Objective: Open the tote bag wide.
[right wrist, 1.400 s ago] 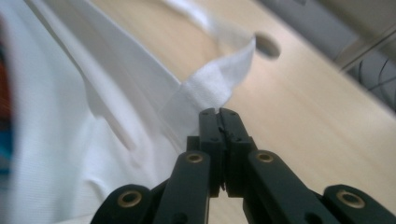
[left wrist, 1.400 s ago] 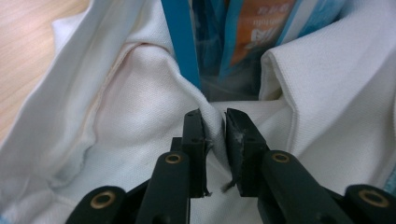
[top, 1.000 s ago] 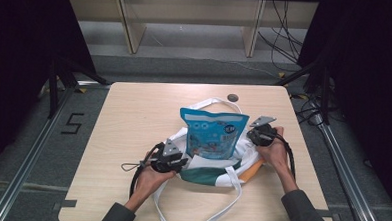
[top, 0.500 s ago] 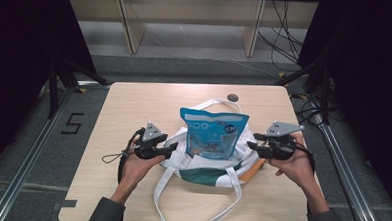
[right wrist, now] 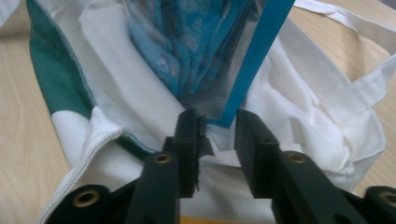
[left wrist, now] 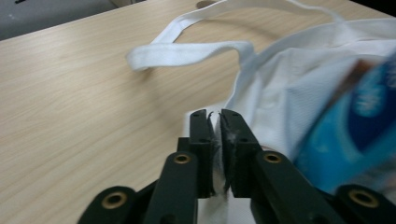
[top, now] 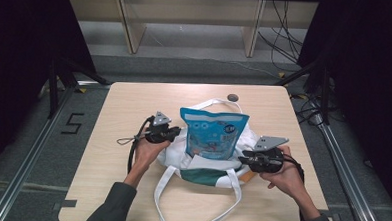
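A white tote bag (top: 179, 152) with a green band lies on the wooden table (top: 118, 117). A blue printed pouch (top: 213, 134) stands in its mouth. My left gripper (top: 175, 134) is at the bag's left rim. In the left gripper view it (left wrist: 215, 116) has just closed and is shut on a thin fold of the bag (left wrist: 280, 79), beside the pouch (left wrist: 355, 116). My right gripper (top: 243, 160) is at the bag's right side. Its jaws (right wrist: 218, 116) have just closed on a thicker fold of the bag (right wrist: 116, 98), under the corner of the pouch (right wrist: 187, 42).
The bag's long white straps (top: 162, 199) trail to the near table edge, and another loop (top: 219, 102) lies toward the far side. A small dark round thing (top: 232, 97) sits near the far edge. Something orange (top: 248, 177) pokes out under the bag's right corner.
Both grippers swung outward away from the bag, then came back in. The left now grips the left rim farther away from me. The right sits lower, at the right rim.
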The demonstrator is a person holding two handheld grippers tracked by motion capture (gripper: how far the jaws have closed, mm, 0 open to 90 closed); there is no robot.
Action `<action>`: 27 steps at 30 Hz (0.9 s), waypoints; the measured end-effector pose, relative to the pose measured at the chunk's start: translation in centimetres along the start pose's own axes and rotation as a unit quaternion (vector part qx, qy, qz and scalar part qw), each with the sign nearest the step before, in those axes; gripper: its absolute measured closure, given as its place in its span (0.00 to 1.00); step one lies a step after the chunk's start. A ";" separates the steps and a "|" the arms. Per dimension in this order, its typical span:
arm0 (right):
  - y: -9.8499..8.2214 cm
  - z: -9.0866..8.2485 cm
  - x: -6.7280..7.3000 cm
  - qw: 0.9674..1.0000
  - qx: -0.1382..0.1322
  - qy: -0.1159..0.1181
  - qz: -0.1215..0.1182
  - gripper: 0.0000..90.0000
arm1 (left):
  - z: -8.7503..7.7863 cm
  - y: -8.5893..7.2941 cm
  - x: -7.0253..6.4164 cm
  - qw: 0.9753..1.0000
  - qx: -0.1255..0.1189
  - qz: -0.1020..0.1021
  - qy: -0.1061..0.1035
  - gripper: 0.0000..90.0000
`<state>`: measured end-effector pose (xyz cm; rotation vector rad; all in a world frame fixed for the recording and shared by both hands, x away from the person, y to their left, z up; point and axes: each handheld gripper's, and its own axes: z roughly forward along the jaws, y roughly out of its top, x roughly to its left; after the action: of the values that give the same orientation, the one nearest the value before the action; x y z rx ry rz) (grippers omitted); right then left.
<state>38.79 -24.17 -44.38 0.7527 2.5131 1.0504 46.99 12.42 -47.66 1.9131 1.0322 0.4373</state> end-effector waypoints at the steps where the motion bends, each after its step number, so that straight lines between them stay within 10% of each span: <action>1: -0.2 0.0 0.0 1.000 0.003 0.003 -0.005 0.90 | 0.4 -0.4 0.7 1.000 0.006 -0.013 -0.004 0.95; 7: -2.4 1.9 0.2 0.998 0.059 0.017 -0.001 1.00 | 2.3 -2.6 2.2 0.996 0.022 -0.081 -0.012 0.94; 13: -2.7 2.4 0.3 0.998 0.067 0.013 -0.011 1.00 | -0.1 -1.1 1.1 0.998 0.008 -0.060 0.014 0.87; 19: -2.6 2.3 0.2 0.998 0.065 0.014 0.000 1.00 | -4.8 1.0 -0.6 0.998 -0.052 -0.032 -0.012 0.85; 24: -2.6 2.4 0.3 0.998 0.064 0.010 -0.005 1.00 | -6.1 -2.0 -3.6 0.998 0.002 -0.005 -0.060 0.88; 27: -2.6 2.3 0.4 0.997 0.074 0.012 0.000 1.00 | -5.5 -4.3 -4.3 0.995 0.061 0.068 -0.038 0.89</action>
<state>38.69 -24.17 -47.85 0.7847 2.6347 0.8853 38.78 13.08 -47.88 2.1008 0.9001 0.3823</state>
